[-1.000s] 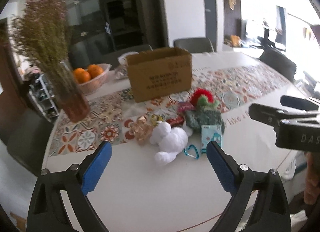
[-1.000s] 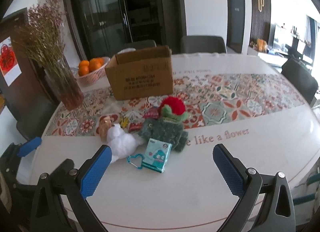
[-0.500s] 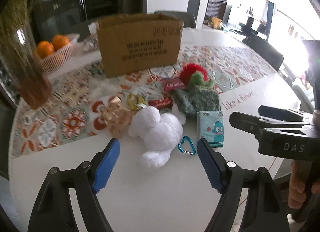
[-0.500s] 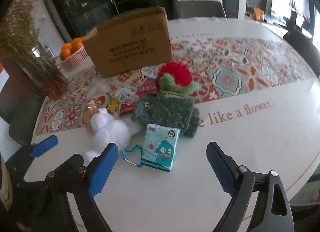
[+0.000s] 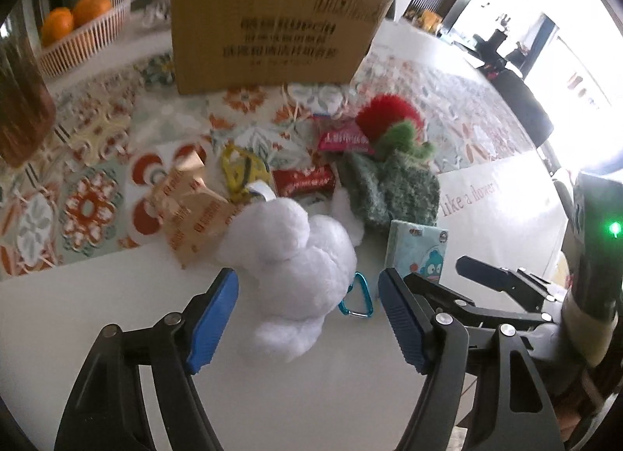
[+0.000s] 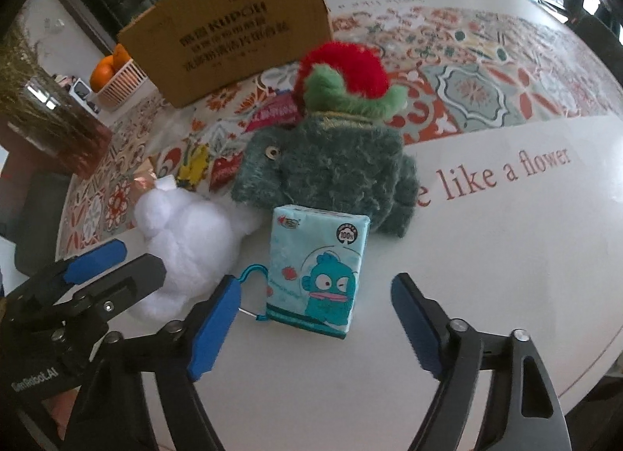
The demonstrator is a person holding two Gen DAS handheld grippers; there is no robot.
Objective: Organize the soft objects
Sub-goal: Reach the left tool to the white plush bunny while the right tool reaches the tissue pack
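Note:
A white plush toy (image 5: 296, 268) lies on the white table, with a teal carabiner (image 5: 356, 301) at its side. My left gripper (image 5: 307, 318) is open, its blue pads on either side of the plush's near end, not closed on it. My right gripper (image 6: 311, 322) is open, just short of a light blue tissue pack (image 6: 315, 268). The plush also shows in the right wrist view (image 6: 187, 240). Behind lie a dark green plush (image 6: 331, 170) and a red and green fuzzy toy (image 6: 342, 77).
A cardboard box (image 5: 272, 22) stands behind the pile on the patterned runner. Snack packets (image 5: 303, 178) and a gold wrapper (image 5: 190, 205) lie left of the green plush. A basket of oranges (image 5: 78, 34) and a vase (image 5: 19, 100) stand at the left.
Both grippers have moved forward and down toward the pile. The left gripper now straddles the white plush; the right one has closed in on the tissue pack.

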